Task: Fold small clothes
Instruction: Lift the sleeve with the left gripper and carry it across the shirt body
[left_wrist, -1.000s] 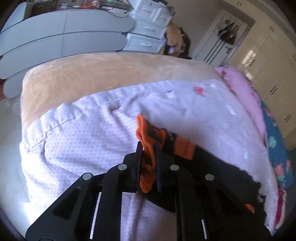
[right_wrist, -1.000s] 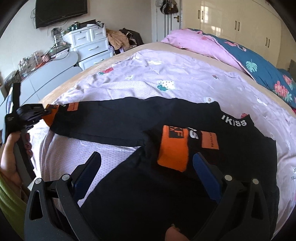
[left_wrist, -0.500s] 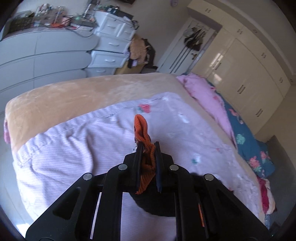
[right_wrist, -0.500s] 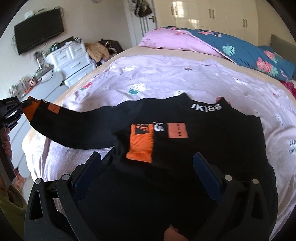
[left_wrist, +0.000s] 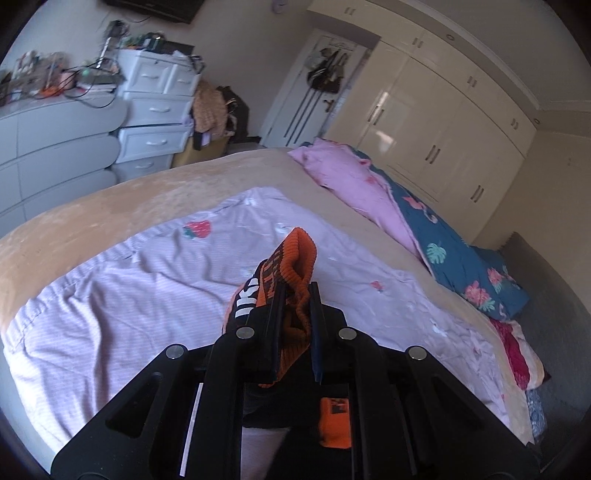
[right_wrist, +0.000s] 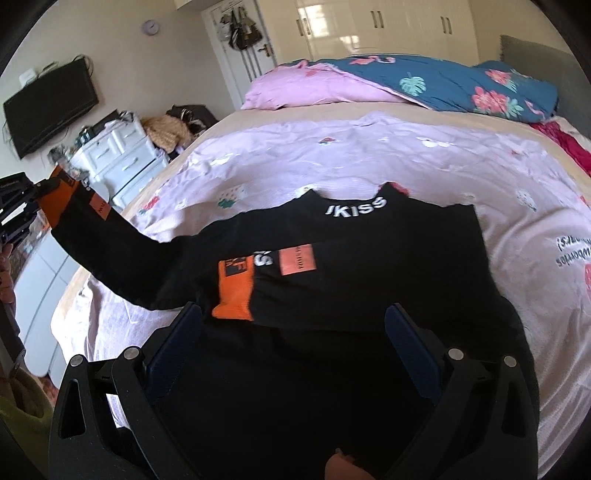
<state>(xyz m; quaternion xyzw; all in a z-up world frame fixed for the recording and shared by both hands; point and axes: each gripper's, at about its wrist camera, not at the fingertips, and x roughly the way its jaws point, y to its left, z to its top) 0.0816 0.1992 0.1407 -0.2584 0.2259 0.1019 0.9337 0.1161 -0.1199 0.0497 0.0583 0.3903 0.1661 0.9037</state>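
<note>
A small black sweater (right_wrist: 369, 266) with white lettering at the neck lies flat on the lilac sheet (right_wrist: 332, 158). One sleeve is folded across its chest, ending in an orange cuff (right_wrist: 236, 291). My left gripper (left_wrist: 295, 295) is shut on the other sleeve's orange cuff (left_wrist: 291, 266) and holds it raised in the air. In the right wrist view that sleeve (right_wrist: 110, 240) stretches up and left to the left gripper (right_wrist: 35, 194) at the frame's edge. My right gripper (right_wrist: 291, 328) hangs open over the sweater's lower part, nothing between its fingers.
A pink and blue floral quilt (right_wrist: 424, 85) is heaped at the head of the bed. White drawers (left_wrist: 155, 114) and a grey cabinet (left_wrist: 44, 147) stand past the bed's foot. Cream wardrobes (left_wrist: 443, 122) line the far wall. The bed's beige edge (left_wrist: 110, 206) runs along the left.
My left gripper has lifted the orange cuff up off the sheet, pulling the sleeve taut and raised. The right gripper has shifted over the sweater, still open.
</note>
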